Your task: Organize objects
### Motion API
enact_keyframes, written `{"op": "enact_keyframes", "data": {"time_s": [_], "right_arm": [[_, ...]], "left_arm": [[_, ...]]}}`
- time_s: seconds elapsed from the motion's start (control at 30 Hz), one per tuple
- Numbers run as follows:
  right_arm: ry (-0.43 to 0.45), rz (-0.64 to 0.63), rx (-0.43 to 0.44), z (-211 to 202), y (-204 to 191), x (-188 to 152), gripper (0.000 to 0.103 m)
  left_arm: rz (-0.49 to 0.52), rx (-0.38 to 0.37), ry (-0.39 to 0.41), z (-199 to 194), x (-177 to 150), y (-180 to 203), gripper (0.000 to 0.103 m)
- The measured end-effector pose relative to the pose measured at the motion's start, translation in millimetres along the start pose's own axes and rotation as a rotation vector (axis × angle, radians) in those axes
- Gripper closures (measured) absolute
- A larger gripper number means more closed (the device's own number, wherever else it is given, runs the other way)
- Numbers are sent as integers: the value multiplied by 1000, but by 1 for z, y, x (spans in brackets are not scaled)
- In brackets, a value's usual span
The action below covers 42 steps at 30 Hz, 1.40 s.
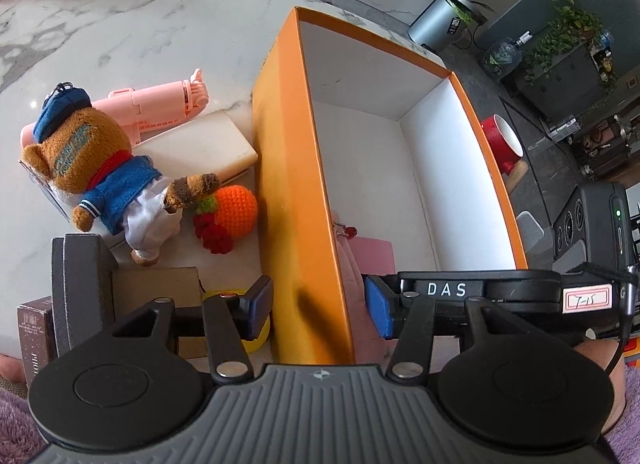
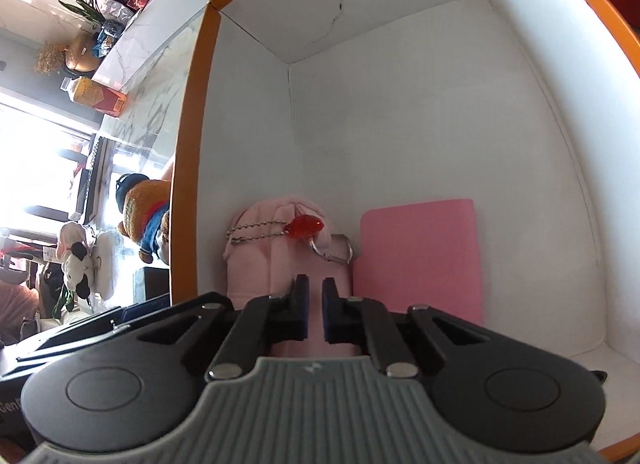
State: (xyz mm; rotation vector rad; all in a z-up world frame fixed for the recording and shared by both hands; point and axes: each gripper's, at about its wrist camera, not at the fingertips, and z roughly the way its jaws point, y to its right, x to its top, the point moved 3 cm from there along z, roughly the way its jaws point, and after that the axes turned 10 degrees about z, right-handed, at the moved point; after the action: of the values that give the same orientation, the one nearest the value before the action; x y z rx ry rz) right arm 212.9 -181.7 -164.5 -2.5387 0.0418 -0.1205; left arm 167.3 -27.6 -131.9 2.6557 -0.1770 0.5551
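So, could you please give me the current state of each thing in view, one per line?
Orange box: open, upright, lid absent.
Pink plush: inside the box, keychain on top.
Pink card: flat on the box floor, beside the plush.
Bear toy: lying outside the box.
Crochet orange: on the table by the box wall.
Left tongs: open, astride the box wall.
Right tongs: nearly shut, gripping nothing visible.

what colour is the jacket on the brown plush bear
Blue jacket with a red collar, clearest in the left wrist view.
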Motion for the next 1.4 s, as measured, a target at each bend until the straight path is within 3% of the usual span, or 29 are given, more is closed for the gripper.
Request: {"op": "enact_keyframes", "data": {"time_s": [0.3, 0.4, 0.47, 0.57, 0.7, 0.8, 1.03, 1.17, 1.3, 1.37, 1.4], "right_arm": [[5, -52, -24, -5, -5, -7, 93], [38, -111, -66, -13, -9, -3, 81], [80, -141, -121, -22, -7, 3, 59], [80, -159, -228, -24, 3, 13, 56], [35, -146, -301, -12, 15, 18, 54], [8, -116, -312, -3, 22, 23, 41], [-93, 34, -264, 7, 38, 31, 42], [-102, 14, -266, 9, 36, 31, 40], [-59, 3, -257, 1, 36, 30, 54], [-28, -17, -252, -9, 32, 29, 71], [-21, -25, -241, -14, 29, 28, 75]], "left_arm": [[32, 35, -36, 7, -3, 5, 50], [40, 45, -43, 7, -3, 6, 53], [43, 49, -45, 7, -3, 7, 55], [37, 45, -44, 7, -3, 6, 57], [27, 41, -45, 8, -2, 4, 57], [29, 43, -48, 8, -1, 5, 57], [30, 40, -51, 9, 0, 5, 57], [23, 36, -53, 11, -1, 4, 57], [26, 38, -51, 10, 0, 5, 59], [26, 42, -50, 10, 0, 4, 60], [27, 46, -48, 9, 0, 4, 60]]}}
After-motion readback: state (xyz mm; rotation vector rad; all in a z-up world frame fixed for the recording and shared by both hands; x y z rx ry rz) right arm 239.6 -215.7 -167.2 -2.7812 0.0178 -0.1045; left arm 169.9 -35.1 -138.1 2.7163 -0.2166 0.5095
